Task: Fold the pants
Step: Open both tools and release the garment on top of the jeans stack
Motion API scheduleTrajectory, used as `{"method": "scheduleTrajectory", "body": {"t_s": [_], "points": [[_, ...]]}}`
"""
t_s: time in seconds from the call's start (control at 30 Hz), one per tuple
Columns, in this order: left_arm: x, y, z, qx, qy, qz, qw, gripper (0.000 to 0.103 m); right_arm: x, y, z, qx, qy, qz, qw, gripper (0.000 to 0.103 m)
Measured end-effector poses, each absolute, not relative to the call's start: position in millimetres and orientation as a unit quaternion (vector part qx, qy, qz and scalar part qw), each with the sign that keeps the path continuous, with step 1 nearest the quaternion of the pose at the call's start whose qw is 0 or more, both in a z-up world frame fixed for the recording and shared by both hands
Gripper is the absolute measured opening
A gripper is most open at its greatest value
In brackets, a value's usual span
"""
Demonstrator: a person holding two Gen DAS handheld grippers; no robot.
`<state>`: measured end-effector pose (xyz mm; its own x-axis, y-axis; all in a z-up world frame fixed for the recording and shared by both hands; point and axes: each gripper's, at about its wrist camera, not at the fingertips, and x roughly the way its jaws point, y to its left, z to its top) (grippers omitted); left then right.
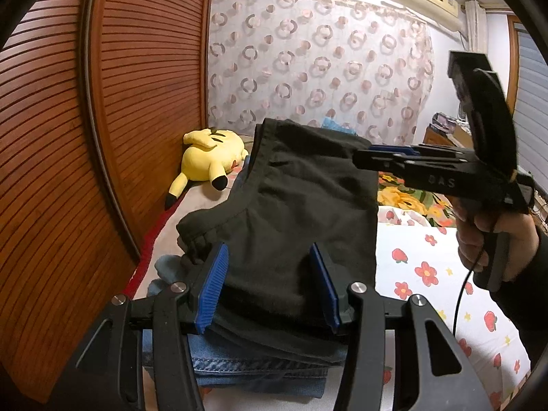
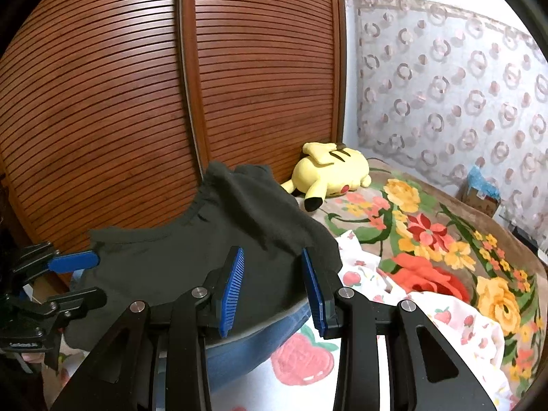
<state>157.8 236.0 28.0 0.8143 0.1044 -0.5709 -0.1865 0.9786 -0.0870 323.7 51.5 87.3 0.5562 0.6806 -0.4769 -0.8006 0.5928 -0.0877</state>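
Observation:
Black pants [image 1: 291, 198] lie folded on a pile of blue jeans [image 1: 246, 366] at the bed's wardrobe side. My left gripper [image 1: 269, 257] stands open over their near edge, with flat cloth showing between its blue pads and no pinch in it. My right gripper [image 1: 363, 153] reaches in from the right, its tips at the pants' far right edge, held by a hand [image 1: 479, 236]. In the right wrist view the right gripper [image 2: 272, 260] is open astride the black pants [image 2: 164, 267]. The left gripper [image 2: 101, 278] is open at the left edge. One end of the pants is humped up.
A slatted wooden wardrobe [image 1: 102, 120] runs close along the left of the bed. A yellow plush toy [image 2: 328, 171] lies beyond the pants. A strawberry-print sheet [image 1: 428, 267] and a floral blanket [image 2: 445, 239] cover the bed to the right. A box [image 2: 479, 195] stands by the curtain.

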Motion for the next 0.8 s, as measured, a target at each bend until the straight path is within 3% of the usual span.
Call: {"method": "scheduleTrajectory", "body": {"t_s": [0.53,0.63,0.8], "points": [[131.4,213.2,46.6,-0.053,0.277,0.061,0.957,0.053,241.7,7.1,87.7,-0.134,0.186,0.417,0.879,0.036],[121.8,201.5,53.6,-0.037,0.265,0.06,0.962,0.068,225.5,-7.6,87.6,-0.127,0.183,0.413,0.883,0.036],[107.1,185.6,66.2,-0.024,0.242,0.051,0.969,0.081,200.5,-31.1,87.4,-0.115,0.179,0.404,0.889,0.036]]}}
